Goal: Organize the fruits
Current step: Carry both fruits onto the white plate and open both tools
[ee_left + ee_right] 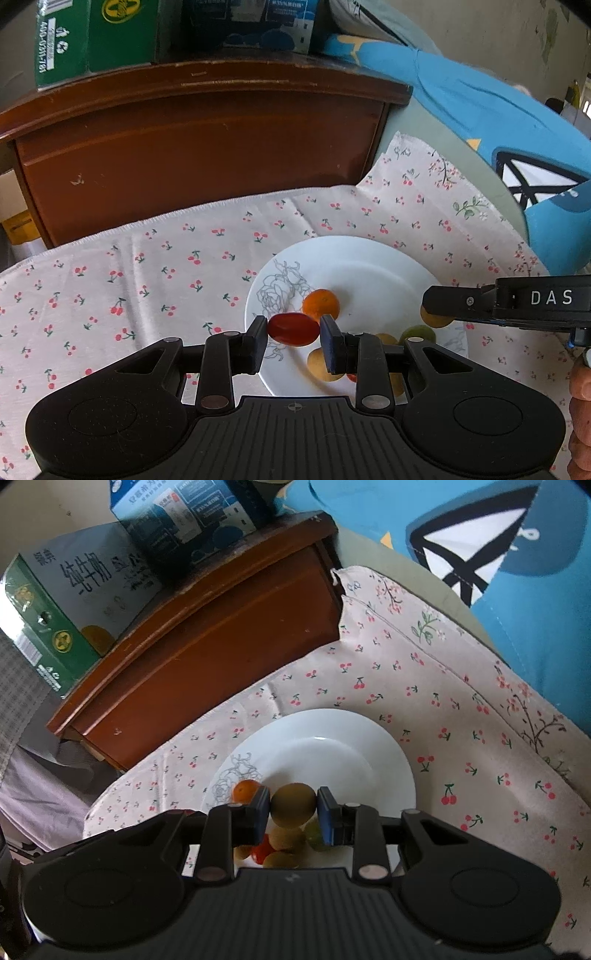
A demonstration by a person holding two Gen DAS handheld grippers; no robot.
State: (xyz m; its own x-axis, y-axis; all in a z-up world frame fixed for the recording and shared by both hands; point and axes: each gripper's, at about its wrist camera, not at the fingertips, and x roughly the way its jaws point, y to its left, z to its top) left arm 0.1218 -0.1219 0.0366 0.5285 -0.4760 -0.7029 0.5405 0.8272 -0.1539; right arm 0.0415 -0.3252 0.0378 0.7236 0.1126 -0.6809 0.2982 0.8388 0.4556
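Both grippers matte black, ribbed base, silver pivot screws; right gripper (434, 314) marked "DAS" in white.

The right gripper (436, 314) bore white letters "DAS". The green milk carton (74, 602) read "纯牛奶"; its side showed recycling marks.

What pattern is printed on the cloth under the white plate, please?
Small red cherries on a pale pink cloth, clearest in the right wrist view.

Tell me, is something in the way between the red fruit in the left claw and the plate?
Nothing visible blocks it. The left claw holds the red fruit over the plate. Bare plate lies beyond it; the orange sits just behind.
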